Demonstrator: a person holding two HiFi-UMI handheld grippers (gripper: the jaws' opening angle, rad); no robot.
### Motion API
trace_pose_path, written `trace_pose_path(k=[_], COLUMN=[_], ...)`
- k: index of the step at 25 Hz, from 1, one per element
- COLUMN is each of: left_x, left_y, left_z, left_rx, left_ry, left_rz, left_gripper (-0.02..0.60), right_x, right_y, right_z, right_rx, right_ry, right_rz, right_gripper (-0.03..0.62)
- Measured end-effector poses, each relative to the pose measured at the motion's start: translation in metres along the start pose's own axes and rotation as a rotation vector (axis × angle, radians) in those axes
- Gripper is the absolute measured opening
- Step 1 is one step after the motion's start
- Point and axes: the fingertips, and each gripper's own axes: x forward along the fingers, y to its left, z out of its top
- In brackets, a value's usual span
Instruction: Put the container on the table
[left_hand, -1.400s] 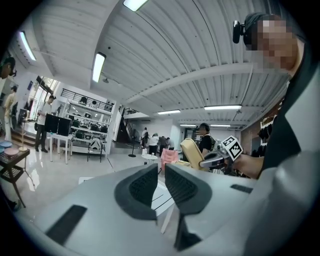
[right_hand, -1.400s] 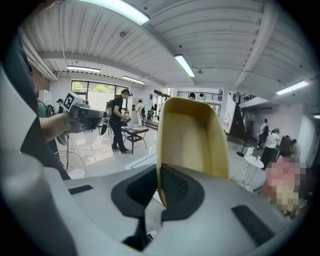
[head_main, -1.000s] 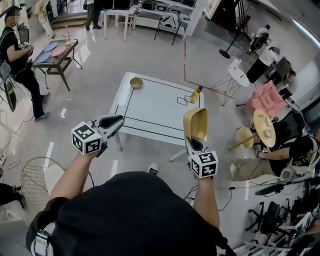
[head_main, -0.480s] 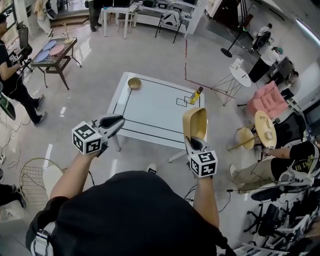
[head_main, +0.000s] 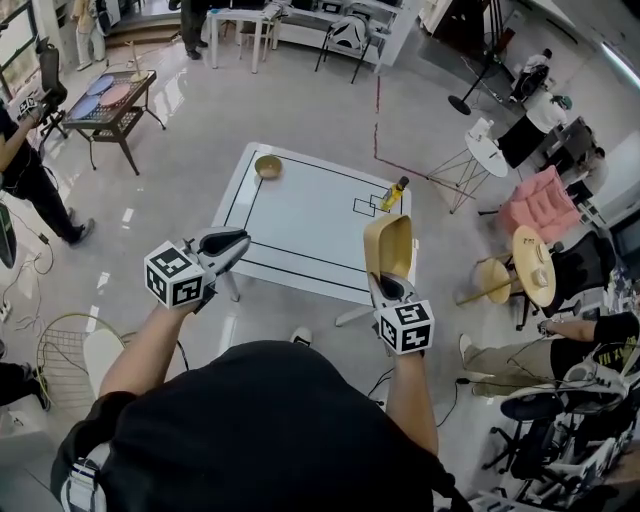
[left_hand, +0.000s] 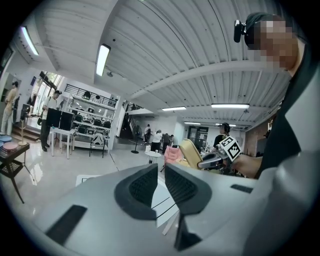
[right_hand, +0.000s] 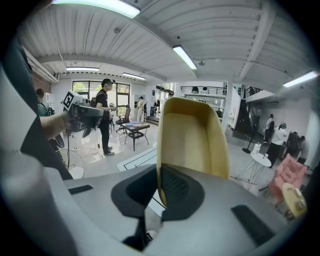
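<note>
1. Right gripper (head_main: 388, 284) is clamping its two jaws on the lower edge of one tan container (head_main: 389, 247). One jaw is sitting inside the wall and one outside.
2. That container is standing upright in the air, with its hollow side facing the person. In the head view it is overlapping the near right corner of the one white table (head_main: 310, 225), not resting on it.
3. Left gripper (head_main: 241, 240) is holding nothing. Its two jaws are sitting almost together, with only a thin slit showing between the pads (left_hand: 144, 186).
4. It is hovering off the table's near left corner, well apart from the right gripper.
5. Two marker cubes are showing, one on each gripper: the left one (head_main: 173, 276) and the right one (head_main: 406, 327).
6. Two things are lying on the table. One bowl (head_main: 268, 166) is sitting at the far left corner, and one yellow bottle (head_main: 394, 193) is standing near the far right corner, just beside a small black square outline.
7. Black lines are forming one large rectangle on the tabletop.
8. One dark side table (head_main: 112, 108) is standing on the floor to the far left, well apart from the white one.
</note>
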Motion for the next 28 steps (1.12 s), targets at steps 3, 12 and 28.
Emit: trace_pose_path(k=[3, 12, 28], left_x=[0.006, 0.025, 0.068], left_y=[0.000, 0.010, 0.018], left_z=[-0.002, -0.003, -0.014], left_rx=[-0.003, -0.012, -0.037], left_ry=[0.006, 0.013, 0.041], left_rz=[0.005, 0.022, 0.034], left_gripper=[0.048, 0.048, 0.048], right_x=[0.004, 0.021, 0.046], right_y=[-0.006, -0.023, -0.059], right_z=[-0.003, -0.005, -0.015], right_rx=[-0.001, 0.000, 0.008], right_ry=[0.005, 0.011, 0.030], right_rz=[0.009, 0.032, 0.066], right_gripper=[0.012, 0.012, 0.011])
